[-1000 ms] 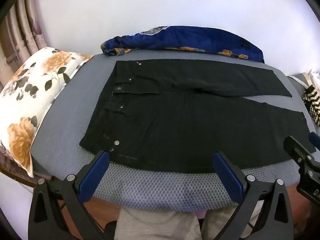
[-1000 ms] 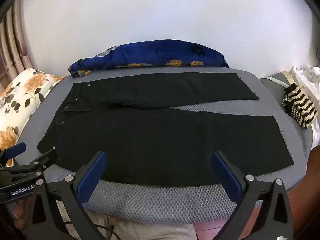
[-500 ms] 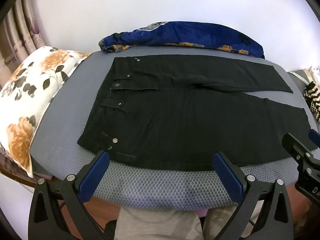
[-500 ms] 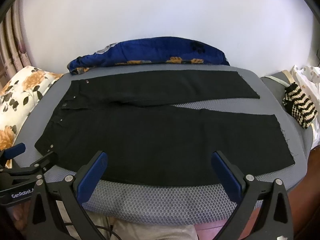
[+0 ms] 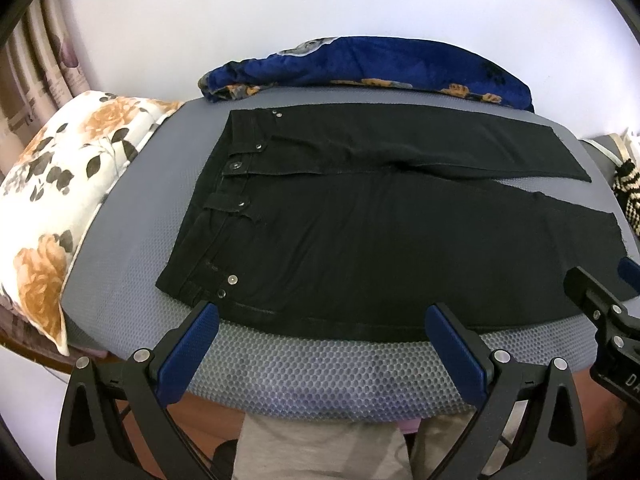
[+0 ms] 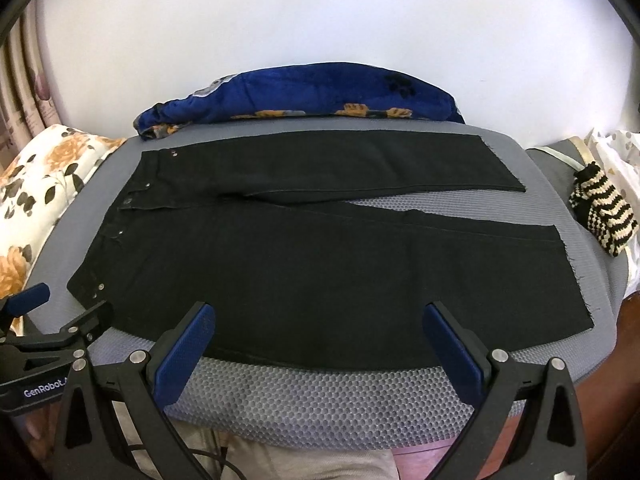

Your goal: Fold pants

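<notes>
Nearest the cameras, the left hand-held gripper (image 5: pixel 322 320) and the right hand-held gripper (image 6: pixel 319 319) hang over the near edge of the tabletop (image 6: pixel 320 400), each with its blue-padded fingers spread wide and nothing between them. The left one sits toward the waist end, the right one toward the hem end; each shows at the margin of the other's view.

The tabletop is covered by a grey mat with a honeycomb dimple texture. On it lie the pants (image 6: pixel 304 264), black, matte, of woven cloth, spread flat and unfolded: waistband (image 5: pixel 224 200) to the left with metal rivets and buttons, legs running right and splayed in a narrow V, so that a wedge of mat shows between them. The hems (image 6: pixel 568 280) look raw and slightly frayed.

Judged step: the approach before the first fold. The next move likely calls for lowering both grippers onto the near leg's outer edge, pinching it at waist and hem, and carrying it over the far leg evenly.

Beyond lies a blue floral cloth (image 6: pixel 304 96); left, a floral pillow (image 5: pixel 68 184); right, a striped knit item (image 6: pixel 604 212).
</notes>
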`<state>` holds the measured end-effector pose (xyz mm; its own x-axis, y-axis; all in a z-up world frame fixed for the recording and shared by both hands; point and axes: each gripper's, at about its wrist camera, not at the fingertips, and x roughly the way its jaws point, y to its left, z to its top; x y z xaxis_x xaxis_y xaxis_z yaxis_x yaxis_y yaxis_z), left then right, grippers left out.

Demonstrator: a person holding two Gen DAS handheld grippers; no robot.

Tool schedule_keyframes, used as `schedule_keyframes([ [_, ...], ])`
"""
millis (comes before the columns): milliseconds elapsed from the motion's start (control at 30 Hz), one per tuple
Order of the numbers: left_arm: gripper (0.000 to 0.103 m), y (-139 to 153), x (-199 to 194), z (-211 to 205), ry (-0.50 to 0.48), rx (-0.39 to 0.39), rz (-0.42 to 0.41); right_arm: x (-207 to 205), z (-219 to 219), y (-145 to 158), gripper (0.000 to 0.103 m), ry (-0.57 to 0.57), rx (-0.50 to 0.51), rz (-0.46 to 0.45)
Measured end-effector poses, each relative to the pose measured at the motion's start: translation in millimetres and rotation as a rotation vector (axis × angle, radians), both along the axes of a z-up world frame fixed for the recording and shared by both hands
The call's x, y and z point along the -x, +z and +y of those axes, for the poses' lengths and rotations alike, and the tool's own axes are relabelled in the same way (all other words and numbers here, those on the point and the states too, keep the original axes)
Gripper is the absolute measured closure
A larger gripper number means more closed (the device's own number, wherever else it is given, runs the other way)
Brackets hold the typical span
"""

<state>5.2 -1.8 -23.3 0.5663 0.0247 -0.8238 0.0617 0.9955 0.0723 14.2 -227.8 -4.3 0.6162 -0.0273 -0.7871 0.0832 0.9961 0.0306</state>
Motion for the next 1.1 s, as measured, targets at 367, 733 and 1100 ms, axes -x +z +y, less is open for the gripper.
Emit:
schedule_keyframes([
  [367, 0.001, 0.1, -1.2, -1.4, -0.005, -0.014, -0.004, -2.8, 3.5, -1.7, 0.0, -0.007, 0.006, 0.006],
  [733, 0.001, -1.4, -3.3, -3.5, -0.006, -0.012, 0.006, -4.8, 0.8, -4.7, 0.0, -0.013, 0.002, 0.012],
  [1100, 0.001, -4.6, -9.0, -3.6, -0.002, -0.002, 0.022, -6.5, -1.1, -5.7, 0.0, -0.021, -0.003, 0.016],
])
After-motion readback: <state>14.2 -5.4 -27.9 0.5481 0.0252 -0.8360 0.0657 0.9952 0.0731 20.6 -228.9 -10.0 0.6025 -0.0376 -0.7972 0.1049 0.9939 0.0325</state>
